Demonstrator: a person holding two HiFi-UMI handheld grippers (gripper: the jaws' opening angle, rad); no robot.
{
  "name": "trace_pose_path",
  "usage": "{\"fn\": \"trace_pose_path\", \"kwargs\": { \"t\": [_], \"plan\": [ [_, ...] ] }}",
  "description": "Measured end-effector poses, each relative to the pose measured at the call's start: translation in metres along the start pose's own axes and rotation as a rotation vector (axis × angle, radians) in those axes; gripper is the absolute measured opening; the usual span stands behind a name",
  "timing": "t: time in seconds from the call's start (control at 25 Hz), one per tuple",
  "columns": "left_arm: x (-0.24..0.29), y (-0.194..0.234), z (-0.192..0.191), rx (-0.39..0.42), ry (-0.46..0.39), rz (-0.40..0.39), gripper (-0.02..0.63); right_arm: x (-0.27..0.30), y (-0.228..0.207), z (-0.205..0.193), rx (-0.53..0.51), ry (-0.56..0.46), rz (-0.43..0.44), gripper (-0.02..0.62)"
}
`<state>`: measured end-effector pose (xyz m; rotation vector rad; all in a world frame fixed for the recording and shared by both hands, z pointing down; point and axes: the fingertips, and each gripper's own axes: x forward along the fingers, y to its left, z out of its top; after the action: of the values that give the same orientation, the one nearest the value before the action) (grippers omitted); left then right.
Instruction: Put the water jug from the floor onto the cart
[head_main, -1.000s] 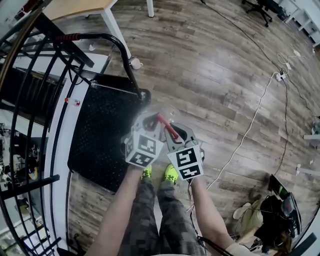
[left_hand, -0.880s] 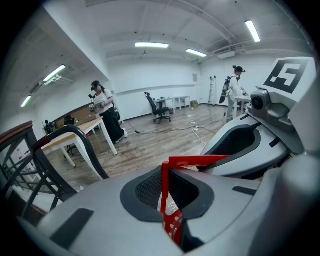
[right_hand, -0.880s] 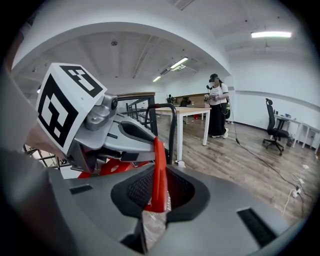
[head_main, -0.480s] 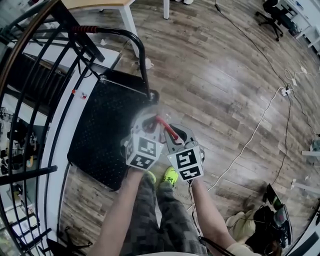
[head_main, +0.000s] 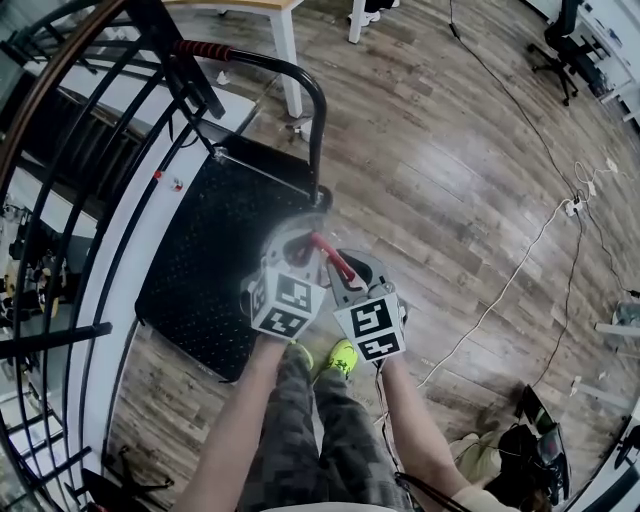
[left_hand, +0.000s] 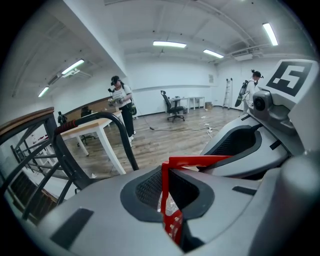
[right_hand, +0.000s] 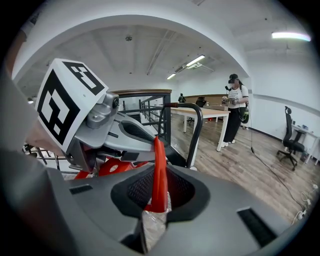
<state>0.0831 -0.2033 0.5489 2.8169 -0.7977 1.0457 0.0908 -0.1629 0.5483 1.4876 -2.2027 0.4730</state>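
The water jug hangs under both grippers by its red handle (head_main: 330, 255). Only a pale, blurred part of its body (head_main: 288, 238) shows in the head view. My left gripper (head_main: 300, 258) is shut on the red handle (left_hand: 170, 200) at its left end. My right gripper (head_main: 347, 275) is shut on the red handle (right_hand: 159, 175) next to it. The black platform cart (head_main: 205, 280) lies on the floor to the left, its push bar (head_main: 312, 110) at the far end. The jug hangs over the cart's right edge.
A black metal railing (head_main: 70, 190) curves along the left side. White table legs (head_main: 288, 60) stand beyond the cart. A white cable (head_main: 515, 265) runs across the wood floor at right, with a bag (head_main: 525, 445) at bottom right. A person (left_hand: 121, 107) stands by a table.
Both grippers have travelled together with the handle in them. The cart and its push bar have shifted right in the head view and now lie closer to the grippers. Both grips are unchanged.
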Motion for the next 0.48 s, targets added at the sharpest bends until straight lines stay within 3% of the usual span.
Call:
{"fn": "trace_pose_path", "kwargs": {
  "t": [0.48],
  "plan": [
    [-0.011, 0.077, -0.017, -0.020, 0.019, 0.013, 0.025, 0.060, 0.028, 0.043, 0.003, 0.012, 0.022, 0.060]
  ]
}}
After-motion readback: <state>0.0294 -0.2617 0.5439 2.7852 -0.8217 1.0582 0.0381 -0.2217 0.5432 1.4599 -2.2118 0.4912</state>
